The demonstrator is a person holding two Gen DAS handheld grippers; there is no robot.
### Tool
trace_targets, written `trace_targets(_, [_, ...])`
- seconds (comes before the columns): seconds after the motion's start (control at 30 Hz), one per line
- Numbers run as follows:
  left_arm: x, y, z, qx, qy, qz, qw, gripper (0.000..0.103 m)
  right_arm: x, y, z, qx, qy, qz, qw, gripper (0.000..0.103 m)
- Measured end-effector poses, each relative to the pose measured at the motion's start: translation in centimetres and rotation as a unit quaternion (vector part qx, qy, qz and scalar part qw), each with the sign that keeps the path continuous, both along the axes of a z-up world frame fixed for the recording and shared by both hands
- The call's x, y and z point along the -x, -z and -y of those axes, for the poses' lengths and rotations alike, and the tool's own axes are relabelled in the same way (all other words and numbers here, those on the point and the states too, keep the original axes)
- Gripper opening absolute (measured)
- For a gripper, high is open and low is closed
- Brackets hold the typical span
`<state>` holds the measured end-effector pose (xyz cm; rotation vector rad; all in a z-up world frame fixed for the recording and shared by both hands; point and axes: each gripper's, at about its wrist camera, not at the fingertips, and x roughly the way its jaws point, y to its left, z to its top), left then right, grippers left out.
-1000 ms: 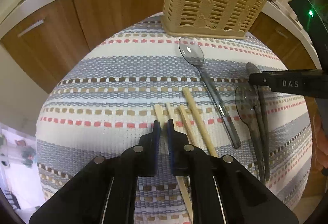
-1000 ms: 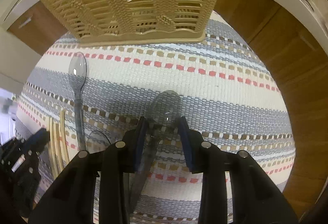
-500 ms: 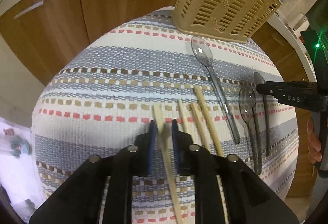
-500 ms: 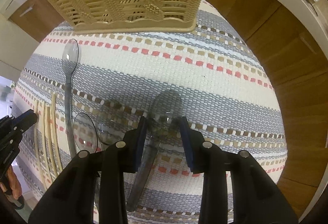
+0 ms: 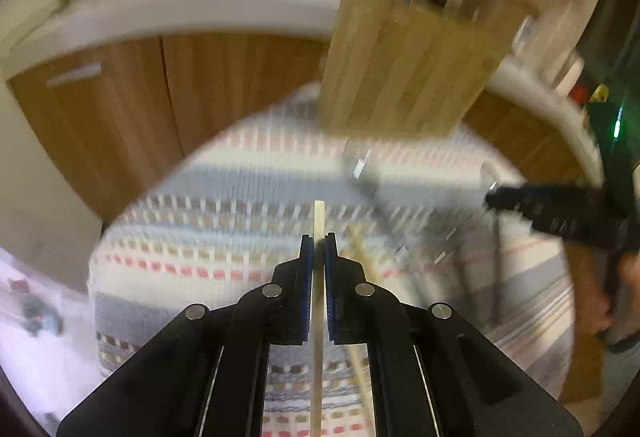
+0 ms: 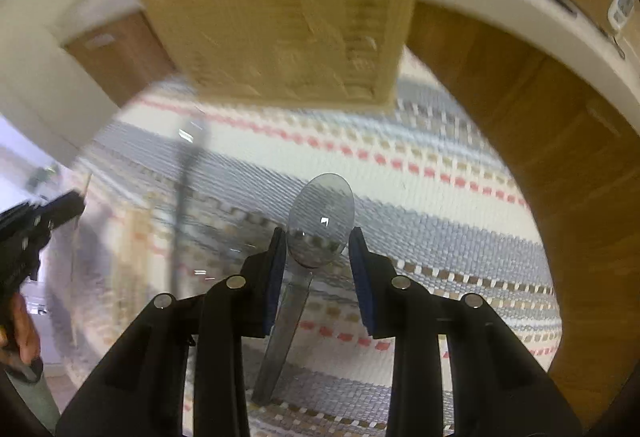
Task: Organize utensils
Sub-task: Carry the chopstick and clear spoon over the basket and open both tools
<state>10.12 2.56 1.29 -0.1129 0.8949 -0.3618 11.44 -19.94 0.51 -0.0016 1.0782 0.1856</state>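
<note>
A wooden chopstick (image 5: pixel 319 225) runs straight between the left gripper (image 5: pixel 319 243)'s fingers, its tip sticking out toward 12 o'clock; they are clamped tight on it. A grey translucent spoon (image 6: pixel 320 221) sits bowl-forward between the right gripper (image 6: pixel 317 237)'s fingers, which pinch its bowl part-open, handle trailing toward 7 o'clock. The blurred beige basket (image 6: pixel 280 9) stands at 12 o'clock on the striped cloth (image 6: pixel 440 205).

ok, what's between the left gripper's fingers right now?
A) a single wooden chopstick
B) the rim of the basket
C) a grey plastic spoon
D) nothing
A: in the left wrist view the left gripper is shut on one wooden chopstick, whose tip sticks out past the blue fingers; the grey spoon sits between the right gripper's fingers instead.
</note>
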Motion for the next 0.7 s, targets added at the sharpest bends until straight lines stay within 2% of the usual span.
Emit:
trace_targets(0.13, [1.6, -5.2, -0.5, 0.041, -0.007, 0.080, 0.9959, 0.003, 2.7, -4.6, 0.5, -0.020, -0.012, 0.090, 0.996, 0.029])
trace_targets(0.27, [1.7, -9.8, 0.2, 0.072, -0.016, 0.151, 0.9859, 0.003, 4.1, -9.5, 1.6, -0.030, -0.007, 0.171, 0.985, 0.029])
trace_targets(0.33, [1.1, -12.3, 1.2, 0.087, -0.022, 0.194, 0.9769, 0.003, 4.3, -11.8, 2.3, -0.035, -0.002, 0.207, 0.978, 0.029])
trace_targets(0.4, [0.8, -13.9, 2.3, 0.083, -0.033, 0.231, 0.9689, 0.003, 4.2, -14.6, 2.8, -0.040, 0.012, 0.256, 0.966, 0.029])
trace_targets(0.47, [0.0, -15.9, 3.0, 0.094, -0.038, 0.275, 0.9561, 0.003, 3.3, -16.1, 2.9, -0.045, 0.026, 0.287, 0.957, 0.029])
trace_targets(0.53, [-1.0, -17.3, 3.6, 0.110, -0.047, 0.302, 0.9458, 0.003, 2.2, -18.3, 3.5, -0.033, 0.051, 0.331, 0.942, 0.029])
trace_targets(0.63, [-2.6, -18.7, 4.5, 0.131, -0.063, 0.335, 0.9310, 0.003, -0.1, -19.0, 3.8, -0.027, 0.078, 0.369, 0.926, 0.029])
trace_targets(0.7, [-3.7, -18.7, 4.9, 0.131, -0.073, 0.351, 0.9241, 0.003, -1.8, -19.3, 4.3, -0.017, 0.102, 0.387, 0.916, 0.029])
